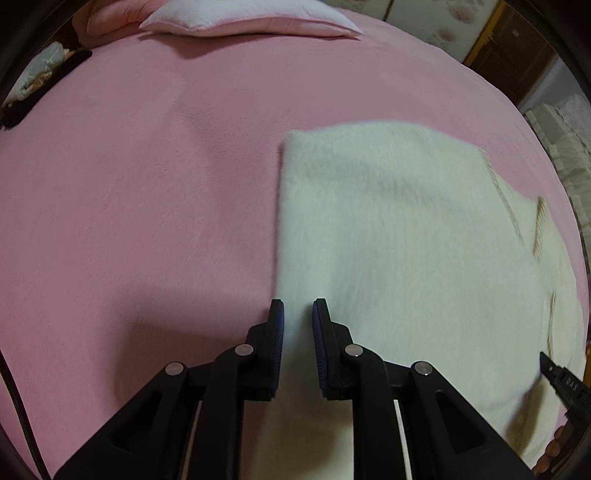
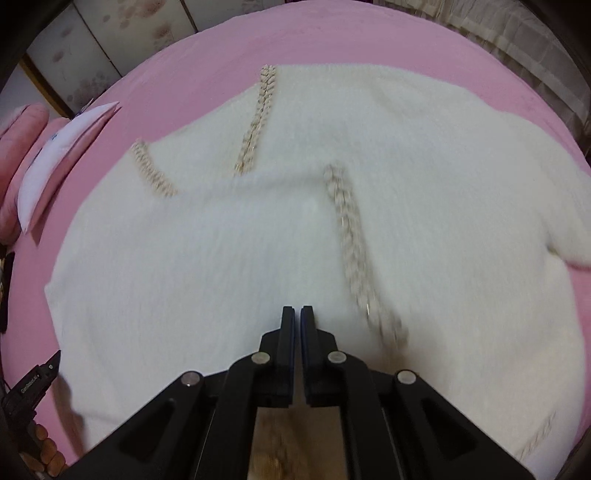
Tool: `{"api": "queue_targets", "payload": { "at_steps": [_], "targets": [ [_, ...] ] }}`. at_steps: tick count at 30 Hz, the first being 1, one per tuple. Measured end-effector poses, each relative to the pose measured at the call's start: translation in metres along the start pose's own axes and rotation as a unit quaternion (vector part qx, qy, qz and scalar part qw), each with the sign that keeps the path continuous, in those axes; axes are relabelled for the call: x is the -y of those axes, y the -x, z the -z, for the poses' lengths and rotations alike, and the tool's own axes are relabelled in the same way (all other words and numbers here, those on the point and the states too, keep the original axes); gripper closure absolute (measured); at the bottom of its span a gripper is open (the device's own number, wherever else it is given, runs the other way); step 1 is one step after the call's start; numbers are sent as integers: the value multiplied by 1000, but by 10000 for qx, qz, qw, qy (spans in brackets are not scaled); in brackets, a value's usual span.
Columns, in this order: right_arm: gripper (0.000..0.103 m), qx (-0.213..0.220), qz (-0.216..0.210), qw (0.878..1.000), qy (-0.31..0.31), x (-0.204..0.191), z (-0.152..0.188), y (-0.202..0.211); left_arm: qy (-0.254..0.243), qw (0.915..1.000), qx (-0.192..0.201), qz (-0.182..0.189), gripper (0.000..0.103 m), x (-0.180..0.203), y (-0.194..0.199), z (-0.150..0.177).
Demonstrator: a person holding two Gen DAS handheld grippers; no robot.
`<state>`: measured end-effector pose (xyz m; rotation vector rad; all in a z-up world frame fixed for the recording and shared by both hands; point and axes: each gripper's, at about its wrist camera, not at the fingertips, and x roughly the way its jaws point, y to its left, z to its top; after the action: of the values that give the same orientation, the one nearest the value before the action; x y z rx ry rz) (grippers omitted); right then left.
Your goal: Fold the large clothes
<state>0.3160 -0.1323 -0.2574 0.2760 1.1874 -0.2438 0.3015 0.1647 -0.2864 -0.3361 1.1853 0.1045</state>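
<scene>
A fluffy white sweater [image 2: 258, 258] with beige braided trim [image 2: 351, 236] lies spread flat on the pink bed [image 1: 129, 203]. In the left wrist view its straight left edge [image 1: 280, 221] runs down the middle of the picture. My left gripper [image 1: 298, 306] hovers over that edge near the hem, its jaws a narrow gap apart, with no fabric pinched. My right gripper [image 2: 297, 312] is shut with nothing in it, above the sweater's middle, left of the braid. Each gripper's tip shows at the edge of the other view: the right gripper [image 1: 550, 365] and the left gripper [image 2: 48, 365].
A white and pink pillow [image 1: 251, 22] lies at the head of the bed, with a pink cushion [image 2: 22, 155] beside it. Dark items [image 1: 22, 103] sit at the bed's left edge. Cupboard doors [image 2: 92, 48] stand beyond. A wooden bead bracelet [image 2: 44, 446] shows at a wrist.
</scene>
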Motion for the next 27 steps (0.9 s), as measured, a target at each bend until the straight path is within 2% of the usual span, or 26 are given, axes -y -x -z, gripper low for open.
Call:
{"api": "queue_targets", "payload": {
  "at_steps": [4,6,9,12,14,15,16,17,20,23,24,25,27],
  "targets": [
    [100,164,162,9993,280,-6,20,23,-101,9987,499,-77,87,7,32,30],
    [100,154,7,9995,260,-9,24,31,-91,9983,570,-111,78,2,48,38],
    [97,66,-622,9980,21,-12,40,38,-82,9988,361,-328,68,0,56,42],
    [93,-137,-1175,9927,-241,-12,61,42,-122,9985,-45,-529,65,6,73,59],
    [86,-359,-1520,9869,-416,-9,75,45,-181,9980,-320,-523,63,18,76,69],
    [77,-517,-1733,9824,-459,-6,80,45,-198,9976,-421,-513,57,22,81,70],
    [67,-652,-1951,9775,-464,-4,86,47,-224,9972,-511,-505,53,32,85,77],
    [63,-733,-2095,9740,-449,0,91,50,-250,9968,-540,-536,47,36,100,89],
    [55,-851,-2410,9664,-258,13,100,63,-388,9949,-573,-736,43,72,113,104],
    [50,-958,-2407,9659,47,42,108,82,-570,9921,-707,-866,33,117,123,118],
    [46,-980,-2363,9667,74,54,110,89,-640,9911,-695,-935,32,131,126,122],
    [41,-1003,-2312,9677,82,67,108,93,-745,9897,-623,-1051,32,150,129,126],
    [37,-1024,-2309,9674,153,90,104,103,-921,9871,-411,-1244,28,184,137,134]
  ]
}}
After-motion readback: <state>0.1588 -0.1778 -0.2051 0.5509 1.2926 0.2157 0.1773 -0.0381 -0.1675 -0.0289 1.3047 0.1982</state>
